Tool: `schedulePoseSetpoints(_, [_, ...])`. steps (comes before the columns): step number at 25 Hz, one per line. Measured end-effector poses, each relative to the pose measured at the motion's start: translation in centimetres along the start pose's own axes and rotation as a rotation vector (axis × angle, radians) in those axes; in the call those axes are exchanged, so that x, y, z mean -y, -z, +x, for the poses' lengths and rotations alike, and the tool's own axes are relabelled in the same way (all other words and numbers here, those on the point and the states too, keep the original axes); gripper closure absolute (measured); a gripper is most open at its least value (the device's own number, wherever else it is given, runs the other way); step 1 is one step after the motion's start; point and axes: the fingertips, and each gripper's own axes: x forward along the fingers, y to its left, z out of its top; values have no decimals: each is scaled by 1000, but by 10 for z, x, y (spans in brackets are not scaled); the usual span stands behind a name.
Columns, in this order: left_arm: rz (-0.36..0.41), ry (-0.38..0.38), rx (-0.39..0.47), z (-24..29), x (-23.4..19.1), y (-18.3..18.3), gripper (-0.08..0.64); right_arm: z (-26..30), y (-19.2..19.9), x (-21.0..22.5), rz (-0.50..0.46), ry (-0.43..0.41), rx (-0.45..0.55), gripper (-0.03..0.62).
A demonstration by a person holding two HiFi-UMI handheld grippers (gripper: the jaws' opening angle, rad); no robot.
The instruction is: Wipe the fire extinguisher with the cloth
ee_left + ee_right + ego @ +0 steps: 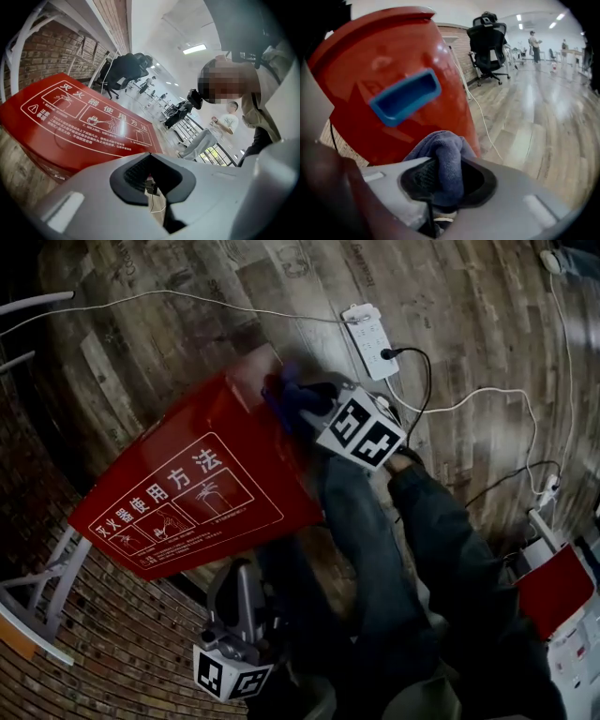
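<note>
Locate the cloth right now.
The cloth is clamped in the right gripper, upper middle of the head view, close to the blue handle recess on the red extinguisher box.

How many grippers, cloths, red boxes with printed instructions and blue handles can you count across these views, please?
Grippers: 2, the left gripper and the right gripper
Blue cloth: 1
Red box: 1
Blue handle: 1
Total: 5
</note>
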Motion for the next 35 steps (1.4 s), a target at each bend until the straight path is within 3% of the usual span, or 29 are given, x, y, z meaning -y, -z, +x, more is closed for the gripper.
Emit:
schedulePoseSetpoints(4, [-7, -25, 6, 6, 2, 4, 561, 31, 31, 15, 320, -51, -33, 505])
schedulePoseSetpoints(6, [-12, -33, 9, 5, 4, 4, 561, 20, 21, 12, 397, -85, 30, 506])
schedulePoseSetpoints(10, [-30, -32, 30, 2, 9, 0, 561, -29, -52, 0, 201, -105, 192, 506])
schedulePoseSetpoints(13, [-38, -34, 48, 1, 10, -2, 561, -34, -84, 9, 26, -91, 166, 506])
schedulePoseSetpoints(15, [-44, -41, 56, 0, 9, -2, 561, -19, -82, 22, 72, -113, 132, 506])
schedulePoseSetpoints(19, [-41, -54, 87, -1, 10, -9, 561, 3, -44, 28, 283, -112, 62, 506])
schedulePoseSetpoints(22, [-60, -71, 104, -11, 4, -11, 561, -15, -8, -9, 337, -133, 65, 506])
schedulePoseSetpoints(25, [-86, -73, 113, -15, 2, -9, 561, -48, 11, -58, 319, -186, 92, 506])
schedulePoseSetpoints(28, [-93, -37, 120, -18, 6, -13, 561, -73, -11, -66, 274, -164, 174, 506])
schedulePoseSetpoints(32, [-102, 3, 113, -32, -3, -16, 561, -68, -80, -24, 137, -44, 229, 506])
schedulePoseSetpoints(35, [-92, 26, 103, -37, -12, -21, 561, -58, -128, 15, 115, 25, 277, 506])
